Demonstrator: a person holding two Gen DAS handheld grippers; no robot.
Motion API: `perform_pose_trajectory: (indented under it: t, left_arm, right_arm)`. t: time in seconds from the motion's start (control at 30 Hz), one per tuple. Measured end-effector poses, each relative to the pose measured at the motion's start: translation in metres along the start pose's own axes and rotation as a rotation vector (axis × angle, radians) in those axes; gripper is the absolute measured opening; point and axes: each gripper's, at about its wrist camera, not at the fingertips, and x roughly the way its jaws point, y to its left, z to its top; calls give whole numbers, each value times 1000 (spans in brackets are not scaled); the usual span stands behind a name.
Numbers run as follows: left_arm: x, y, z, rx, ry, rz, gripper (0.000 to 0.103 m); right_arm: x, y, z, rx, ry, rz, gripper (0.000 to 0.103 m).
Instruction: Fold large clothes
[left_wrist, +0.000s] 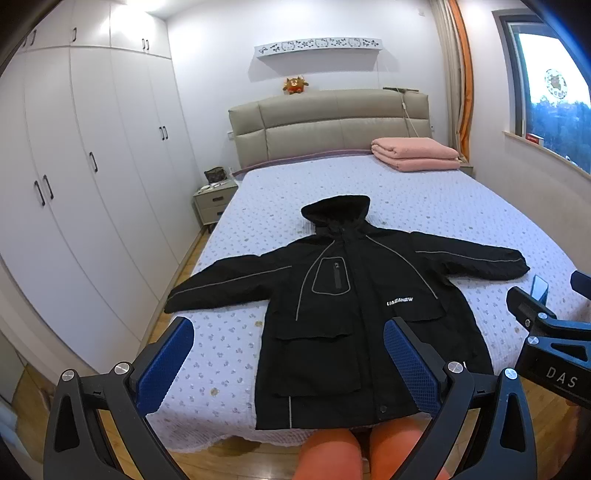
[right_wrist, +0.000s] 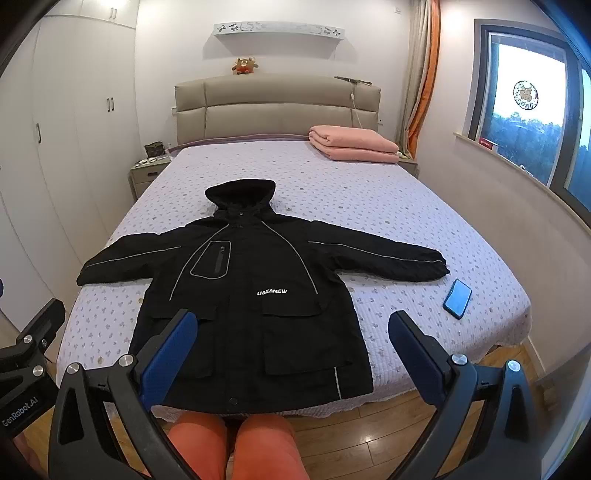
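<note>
A black jacket (right_wrist: 243, 295) was spread flat at the bed's (right_wrist: 406, 206) near edge. Both grippers, left (left_wrist: 288, 363) and right (right_wrist: 295, 354), were held wide open, nothing gripped.

Black gripper frames, silver screws, blue textured fingers (left_wrist: 164, 365), white "DAS" lettering, orange trousers (right_wrist: 236, 443)

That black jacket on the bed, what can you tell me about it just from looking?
The black jacket is a long hooded coat in what looks like thin woven shell fabric. It lies flat, front up and closed, on the dotted bedspread, hood toward the headboard, both sleeves spread sideways, hem at the foot edge. Grey piping outlines a zipped chest pocket and runs along the sleeves; white lettering crosses the chest above two flap pockets. Neither gripper touches it.
</note>
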Motion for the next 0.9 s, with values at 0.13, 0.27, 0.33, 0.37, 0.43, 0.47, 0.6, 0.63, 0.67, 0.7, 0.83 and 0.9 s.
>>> perform_pose_trajectory:
  t: [0.13,0.27,0.33,0.37,0.43,0.47,0.6,0.63,0.67,0.7,0.83,0.9]
  left_arm:
    - [-1,3,0,-3,-2,4,102]
    - [-3,8,0,-6,-6,1,102]
    - [-6,1,-1,-5,-9,6,102]
    - [-6,1,-1,-5,-10,6,102]
    - [-8,2,-2,-6,-13,6,102]
    - [-9,2,-3,-6,-14,7,102]
    - [-11,3,-2,-7,-16,6,102]
    - [-11,3,-3,-7,-17,6,102]
    - [-12,4,-3,-7,-18,6,102]
    - [-13,3,-3,-8,-18,7,102]
    - [-16,4,-4,-9,-21,8,102]
    - [-18,5,-4,-10,-24,9,102]
  right_arm:
    - [-4,2,0,-10,-6,1,103]
    - [-6,6,0,-17,-11,2,103]
    - [-7,6,0,-18,-14,4,103]
    - [-8,6,0,-18,-15,5,103]
    - [-9,6,-1,-19,-16,6,103]
    - [-10,6,-1,-20,-16,7,103]
    - [-12,8,-2,-23,-18,8,103]
    - [-13,8,-3,-24,-19,9,103]
    - [-15,8,-3,-23,-20,11,103]
    - [-15,8,-4,-23,-21,13,103]
    - [-18,7,-5,-21,-24,14,103]
    - [-21,7,-6,-19,-28,13,103]
